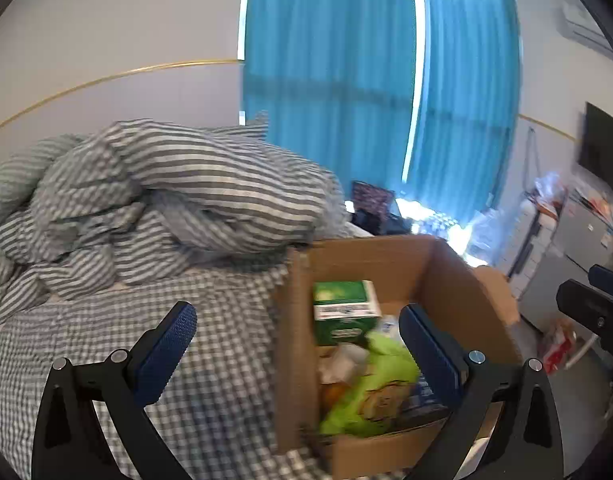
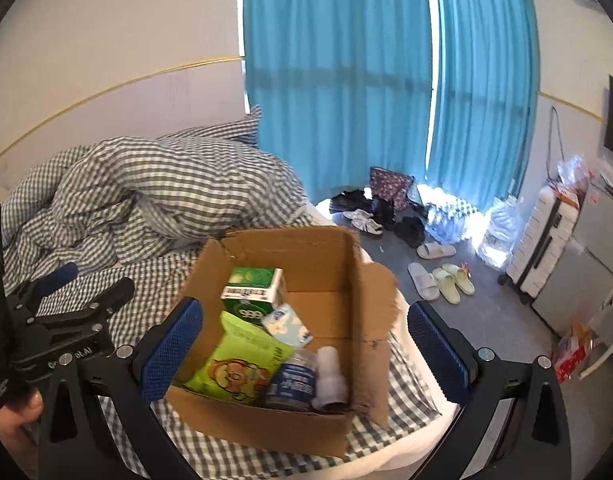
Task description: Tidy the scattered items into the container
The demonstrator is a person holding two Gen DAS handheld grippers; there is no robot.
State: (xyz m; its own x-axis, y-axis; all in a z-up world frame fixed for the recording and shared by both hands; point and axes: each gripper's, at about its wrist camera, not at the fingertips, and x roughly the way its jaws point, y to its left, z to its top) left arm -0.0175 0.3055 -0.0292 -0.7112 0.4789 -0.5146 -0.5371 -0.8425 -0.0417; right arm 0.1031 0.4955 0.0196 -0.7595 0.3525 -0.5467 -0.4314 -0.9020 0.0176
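Left gripper [image 1: 298, 344]: fingers apart, empty, above the bed [image 1: 210, 360]; its right finger overlaps the box [image 1: 450, 276]. Box (open cardboard, on the bed): holds green carton [image 2: 252, 290], green bag [image 2: 238, 364], tissue pack [image 2: 286, 326], bottles [image 2: 306, 376]. Right gripper [image 2: 306, 344]: fingers apart, empty, straddling the box.

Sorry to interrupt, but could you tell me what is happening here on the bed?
A person holds a hand-held gripper in each hand over a cardboard box on the checked bed sheet. The left hand-held gripper and right hand-held gripper are open and empty. The box holds a green carton, a green snack bag, a tissue pack and bottles.
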